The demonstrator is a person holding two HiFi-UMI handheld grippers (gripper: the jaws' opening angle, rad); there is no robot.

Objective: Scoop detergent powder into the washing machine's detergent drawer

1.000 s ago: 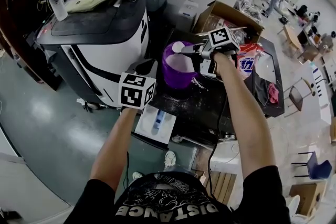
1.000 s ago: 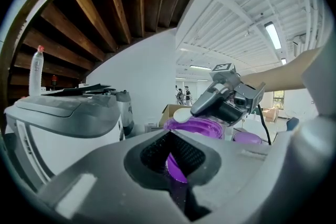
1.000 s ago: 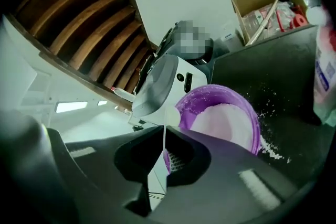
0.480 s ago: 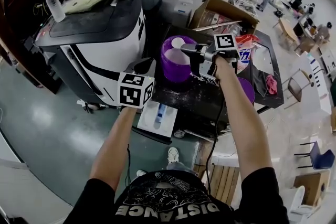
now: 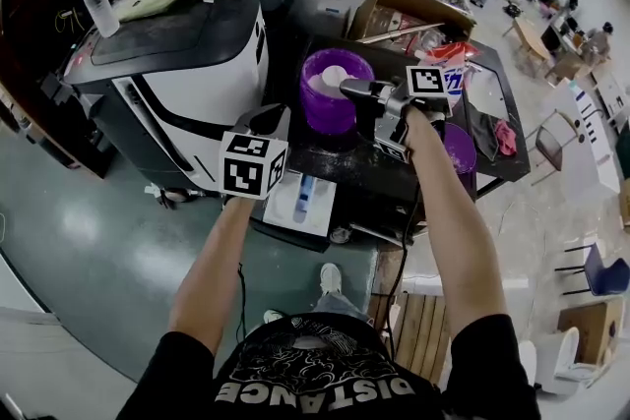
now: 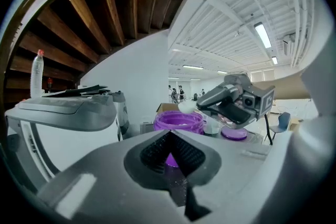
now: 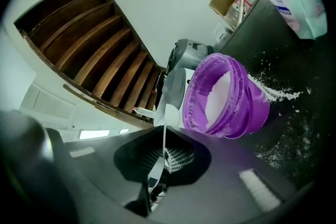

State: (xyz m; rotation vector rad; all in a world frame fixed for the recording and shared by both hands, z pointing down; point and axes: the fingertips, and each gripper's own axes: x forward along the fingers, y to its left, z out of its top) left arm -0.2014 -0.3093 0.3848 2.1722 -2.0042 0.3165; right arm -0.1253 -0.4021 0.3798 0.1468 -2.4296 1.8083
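Jaws of my right gripper (image 7: 163, 160) are pinched shut on the thin handle of a white scoop (image 6: 187, 107). Its long axis runs straight out ahead of them, with the bowl over the open purple tub (image 5: 333, 103) of white powder (image 7: 218, 97). My left gripper (image 6: 170, 150) is closed on nothing, and the pulled-out detergent drawer (image 5: 303, 202) lies below it.
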